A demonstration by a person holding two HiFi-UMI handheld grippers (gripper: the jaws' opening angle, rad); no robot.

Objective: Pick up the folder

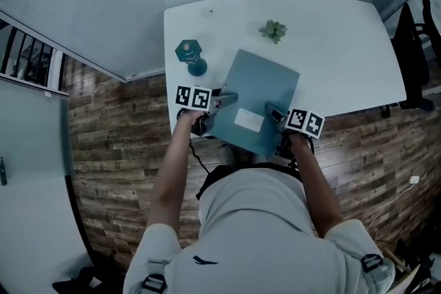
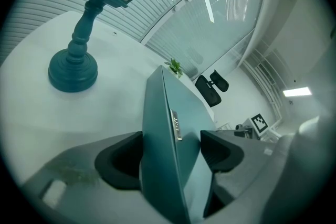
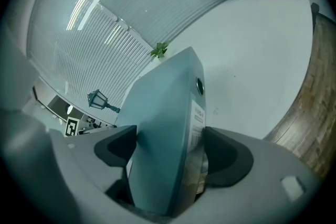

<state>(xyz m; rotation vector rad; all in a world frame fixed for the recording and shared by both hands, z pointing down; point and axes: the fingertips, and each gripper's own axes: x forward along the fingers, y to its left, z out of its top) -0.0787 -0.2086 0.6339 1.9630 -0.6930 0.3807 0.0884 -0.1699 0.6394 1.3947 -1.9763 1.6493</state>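
A thick teal folder point(image 1: 258, 89) with a white label lies slantwise over the front edge of the white table point(image 1: 337, 58). My left gripper point(image 1: 222, 101) holds its left side and my right gripper point(image 1: 275, 112) its right side. In the left gripper view the folder point(image 2: 168, 128) stands on edge between the jaws of the left gripper point(image 2: 170, 152), and both pads press on it. The right gripper view shows the folder's labelled spine point(image 3: 195, 113) clamped the same way in the right gripper point(image 3: 170, 149). I cannot tell whether the far corner rests on the table.
A teal lantern-style lamp point(image 1: 191, 55) stands on the table just left of the folder and shows close by in the left gripper view point(image 2: 73, 68). A small green plant point(image 1: 273, 30) sits behind the folder. A black office chair point(image 1: 415, 45) is at the table's right end. Ribbed glass walls stand behind the table.
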